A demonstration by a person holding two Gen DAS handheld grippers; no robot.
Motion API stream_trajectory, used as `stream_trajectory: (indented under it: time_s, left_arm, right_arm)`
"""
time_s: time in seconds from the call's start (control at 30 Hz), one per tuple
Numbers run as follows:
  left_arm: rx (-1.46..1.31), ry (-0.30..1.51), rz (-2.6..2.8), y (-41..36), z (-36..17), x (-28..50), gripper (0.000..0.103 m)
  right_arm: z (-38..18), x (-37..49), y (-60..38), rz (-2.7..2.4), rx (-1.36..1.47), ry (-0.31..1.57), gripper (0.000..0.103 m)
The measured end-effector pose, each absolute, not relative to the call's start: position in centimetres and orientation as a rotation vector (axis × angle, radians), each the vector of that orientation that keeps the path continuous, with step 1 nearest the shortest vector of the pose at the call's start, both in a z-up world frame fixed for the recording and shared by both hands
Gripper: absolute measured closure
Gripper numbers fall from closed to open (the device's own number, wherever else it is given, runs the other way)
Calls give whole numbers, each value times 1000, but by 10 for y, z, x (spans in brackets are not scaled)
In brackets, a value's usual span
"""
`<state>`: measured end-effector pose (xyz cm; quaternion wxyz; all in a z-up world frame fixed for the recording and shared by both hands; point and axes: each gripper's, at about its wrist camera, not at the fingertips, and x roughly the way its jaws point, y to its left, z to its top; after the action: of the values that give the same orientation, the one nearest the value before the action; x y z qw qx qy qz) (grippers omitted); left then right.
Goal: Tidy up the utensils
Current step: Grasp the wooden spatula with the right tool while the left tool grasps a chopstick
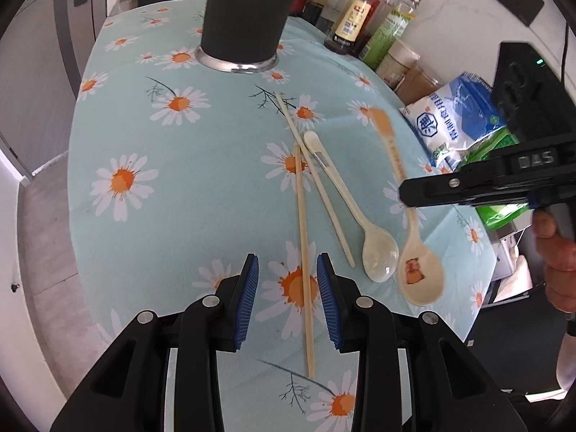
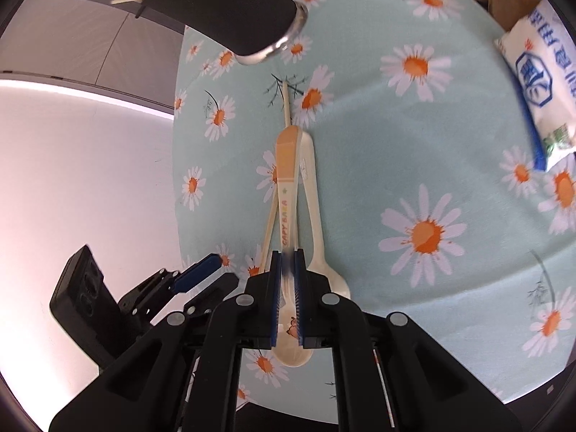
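On a daisy-print tablecloth [image 1: 144,144], a dark utensil holder [image 1: 244,14] stands at the far edge. The right gripper [image 2: 287,288], clamped on the capybara spoon [image 2: 288,187], should lift it level towards the holder. The left gripper [image 1: 288,288] straddles one of two chopsticks [image 1: 304,252], partly open. Two spoons counted, including the plain spoon [image 1: 378,252].
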<state>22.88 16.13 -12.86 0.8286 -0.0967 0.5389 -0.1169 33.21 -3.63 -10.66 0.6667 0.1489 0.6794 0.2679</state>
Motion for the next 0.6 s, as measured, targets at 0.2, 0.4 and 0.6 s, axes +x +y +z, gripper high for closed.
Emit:
stream_trajectory:
  time_s: [0.2,0.4,0.6]
  left_arm:
    - [-128,1205,-229,140,-133,249,70]
    - [-101,1284,-178,132,-142,263,71]
    - [-65,1353,-110,130,-148,269,85]
  right_arm:
    - [-91,338,-49,628,290,1496,95]
    - [-79,340,-55,656,176,1448,95]
    - [-74,346,-58,716,129,1424,95]
